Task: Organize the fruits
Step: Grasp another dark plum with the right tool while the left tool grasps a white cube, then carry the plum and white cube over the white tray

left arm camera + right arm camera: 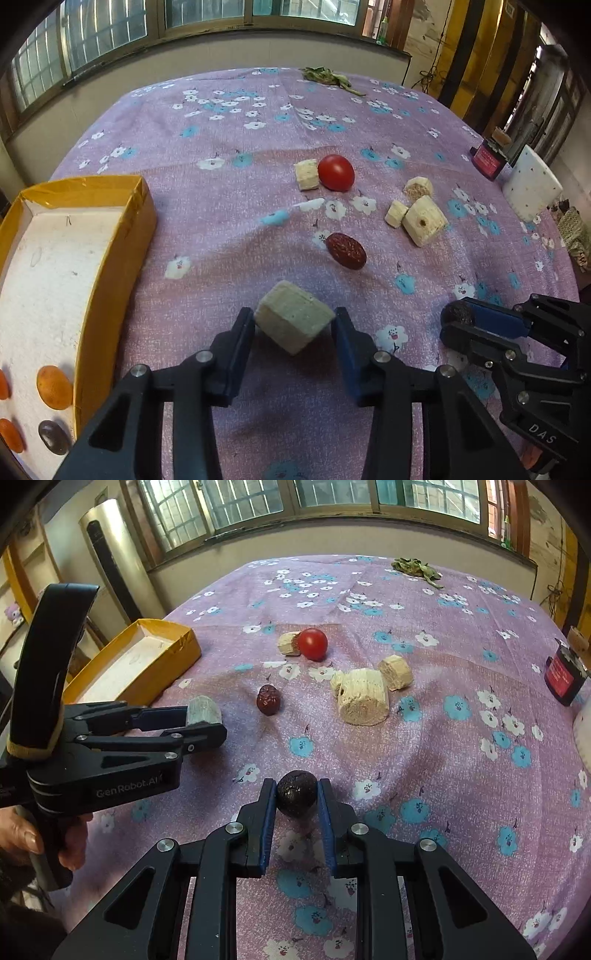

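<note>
Pinching a pale block between the pads of the left tool, fingers about half closed and pressing on its opposite corners, so held tilted low over the cloth of the desk; cannot tell whether a corner touches the cloth. Clamping a dark round fruit in the right tool, fingers drawn almost together on its sides, near the front edge of the desk. Judging the coming move to turn on the yellow box: lies at the left edge of the desk, to the left of both tools, long axis running from the front edge toward the far one, open top facing up. Puts the left tool much nearer to it, just beside its right wall; leaves the right tool well apart, with the left tool standing between it and the box, so probably calls for the left to unload first. Shows only in the left wrist view the near end of the box, with orange fruits already lying inside. Shows only in the right wrist view the hand on the left tool's grip. Leaves a red date and a tomato out toward the middle of the desk.
</note>
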Available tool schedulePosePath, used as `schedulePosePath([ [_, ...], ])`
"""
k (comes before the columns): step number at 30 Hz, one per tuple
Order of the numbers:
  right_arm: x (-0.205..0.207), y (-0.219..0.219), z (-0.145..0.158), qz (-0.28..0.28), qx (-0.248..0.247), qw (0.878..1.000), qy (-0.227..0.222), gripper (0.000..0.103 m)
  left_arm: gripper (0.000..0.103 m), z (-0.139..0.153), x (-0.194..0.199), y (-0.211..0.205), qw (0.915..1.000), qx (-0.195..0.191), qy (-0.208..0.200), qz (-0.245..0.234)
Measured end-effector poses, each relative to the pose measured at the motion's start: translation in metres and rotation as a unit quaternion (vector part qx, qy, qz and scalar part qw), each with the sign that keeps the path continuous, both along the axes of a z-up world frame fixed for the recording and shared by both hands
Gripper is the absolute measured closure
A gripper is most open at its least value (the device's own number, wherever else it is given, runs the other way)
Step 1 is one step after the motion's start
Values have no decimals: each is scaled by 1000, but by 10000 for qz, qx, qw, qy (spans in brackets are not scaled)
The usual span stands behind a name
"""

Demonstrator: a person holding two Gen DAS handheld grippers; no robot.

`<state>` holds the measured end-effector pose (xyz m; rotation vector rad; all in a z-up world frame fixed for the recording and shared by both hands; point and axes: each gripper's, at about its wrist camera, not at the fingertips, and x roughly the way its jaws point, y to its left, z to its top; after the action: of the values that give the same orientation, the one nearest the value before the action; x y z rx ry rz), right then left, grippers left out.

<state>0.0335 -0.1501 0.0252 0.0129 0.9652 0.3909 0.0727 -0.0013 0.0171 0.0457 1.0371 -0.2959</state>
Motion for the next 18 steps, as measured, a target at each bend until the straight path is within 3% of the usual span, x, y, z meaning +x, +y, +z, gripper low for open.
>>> schedulePosePath([
  [3, -4, 2, 2, -49, 30, 10000, -6, 81, 57, 4, -4, 9, 9997, -206, 126, 22],
  [18, -42, 25, 20, -316, -112, 9994, -130, 82, 57, 36, -52, 49, 9986, -493, -79, -148],
])
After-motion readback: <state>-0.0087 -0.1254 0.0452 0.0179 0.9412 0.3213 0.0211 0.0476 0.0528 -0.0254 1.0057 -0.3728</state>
